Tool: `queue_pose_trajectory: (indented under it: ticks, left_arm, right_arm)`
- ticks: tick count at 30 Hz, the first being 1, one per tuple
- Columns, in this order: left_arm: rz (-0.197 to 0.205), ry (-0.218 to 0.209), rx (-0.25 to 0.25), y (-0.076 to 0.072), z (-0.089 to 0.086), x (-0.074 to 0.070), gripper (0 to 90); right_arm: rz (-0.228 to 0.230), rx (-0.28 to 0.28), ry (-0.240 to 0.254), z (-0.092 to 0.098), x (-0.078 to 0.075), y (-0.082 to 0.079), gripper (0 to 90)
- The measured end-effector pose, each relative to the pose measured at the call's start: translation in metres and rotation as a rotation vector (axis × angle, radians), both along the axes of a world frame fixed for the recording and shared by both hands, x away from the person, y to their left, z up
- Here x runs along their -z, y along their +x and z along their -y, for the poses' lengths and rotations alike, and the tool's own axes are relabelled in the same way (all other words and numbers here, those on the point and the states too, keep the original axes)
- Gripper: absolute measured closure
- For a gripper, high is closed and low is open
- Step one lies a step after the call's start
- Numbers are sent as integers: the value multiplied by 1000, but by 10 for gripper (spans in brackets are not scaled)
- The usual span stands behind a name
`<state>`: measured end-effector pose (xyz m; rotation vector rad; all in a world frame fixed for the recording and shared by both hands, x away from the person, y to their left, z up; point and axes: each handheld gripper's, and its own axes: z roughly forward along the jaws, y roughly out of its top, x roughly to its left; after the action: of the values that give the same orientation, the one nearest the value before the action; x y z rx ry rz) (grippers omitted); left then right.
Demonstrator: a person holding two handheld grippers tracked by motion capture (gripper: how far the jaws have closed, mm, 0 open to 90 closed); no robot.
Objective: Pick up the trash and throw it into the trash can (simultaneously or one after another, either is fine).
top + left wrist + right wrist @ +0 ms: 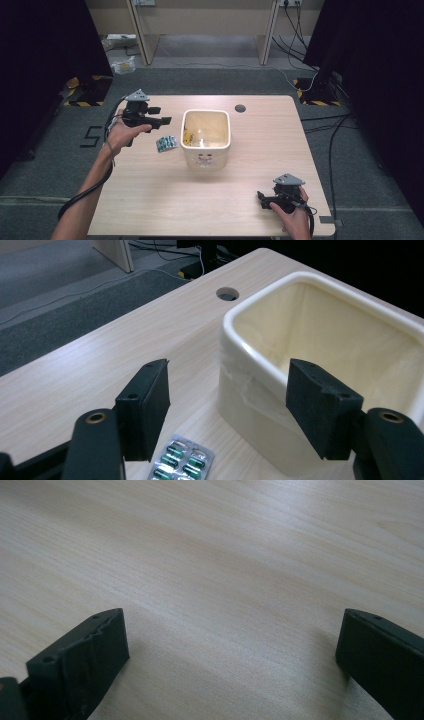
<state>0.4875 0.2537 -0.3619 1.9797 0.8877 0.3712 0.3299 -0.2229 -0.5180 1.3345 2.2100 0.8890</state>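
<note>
Green-capsule blister pack [166, 143] lies on the bench [150, 200] at the cream bin's [205, 150] nine o'clock. My left gripper [227, 407] hovers over it, jaws released and empty; next I lower and clench. Right gripper [232, 665] idles, jaws released.

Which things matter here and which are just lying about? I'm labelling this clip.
In the job:
- pill pack
- bin
- left gripper, jaws open above the pack

Lying about:
- right gripper, open, idle on the table
- cables on the floor

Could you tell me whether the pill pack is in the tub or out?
Out: the pill pack lies on the table beside the tub.
</note>
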Motion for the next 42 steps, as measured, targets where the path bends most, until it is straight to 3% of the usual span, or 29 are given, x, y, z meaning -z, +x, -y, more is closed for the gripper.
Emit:
queue_pose_trajectory:
  ticks: [11,25,31,42]
  left_arm:
    - [-39,10,-12,7,-7,35,302]
    - [-72,107,-8,13,-6,79,298]
    - [-81,138,0,15,-4,93,298]
    - [-101,158,3,17,-1,112,280]
  right_arm:
    - [0,0,0,0,0,0,8]
    - [0,0,0,0,0,0,8]
    - [0,0,0,0,0,0,8]
    - [-1,0,-1,0,0,0,8]
